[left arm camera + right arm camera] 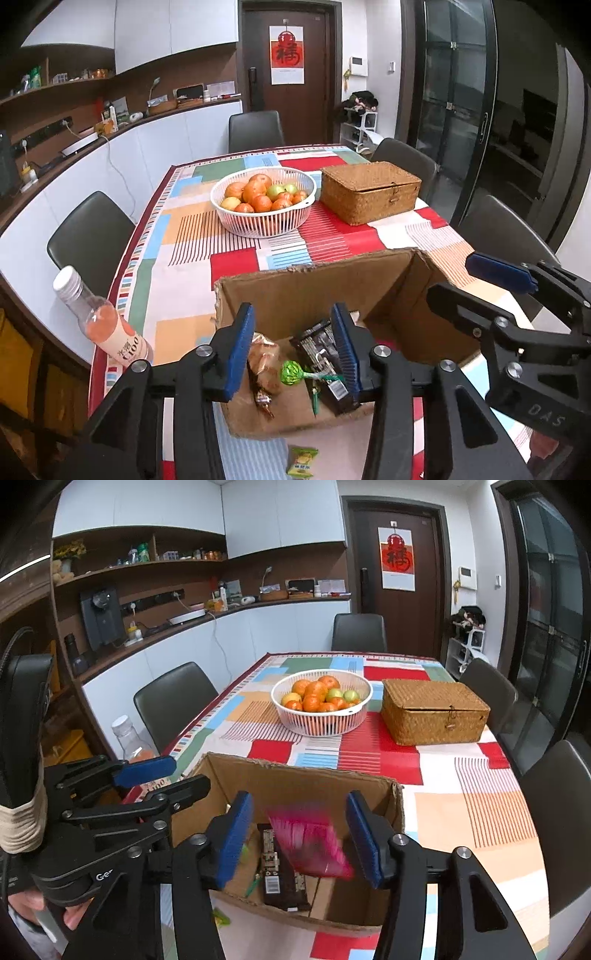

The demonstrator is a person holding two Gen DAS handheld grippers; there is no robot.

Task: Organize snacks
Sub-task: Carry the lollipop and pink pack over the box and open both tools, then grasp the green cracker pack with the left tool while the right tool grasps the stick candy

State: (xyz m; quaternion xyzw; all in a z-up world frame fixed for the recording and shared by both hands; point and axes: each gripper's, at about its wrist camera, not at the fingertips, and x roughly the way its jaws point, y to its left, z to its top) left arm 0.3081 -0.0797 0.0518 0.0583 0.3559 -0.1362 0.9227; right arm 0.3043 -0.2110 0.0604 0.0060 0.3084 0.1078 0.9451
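Note:
An open cardboard box (pixel 399 284) (pixel 295 779) stands at the table's near edge. It holds a dark snack bar (pixel 321 347) (pixel 277 871), a green lollipop (pixel 291 373) and a brown pastry pack (pixel 262 360). My left gripper (pixel 291 354) is open over the box, empty. My right gripper (pixel 301 842) is open above the box; a blurred pink packet (pixel 310 842) is between its pads (pixel 364 843), loose and apart from them. A small green snack pack (pixel 303 461) lies on the table in front of the box.
A white basket of oranges and apples (pixel 264 199) (pixel 321 701) and a closed wicker box (pixel 369 190) (pixel 434 709) stand mid-table. An orange drink bottle (pixel 103 325) (pixel 131 738) stands at the left table edge. Chairs surround the table.

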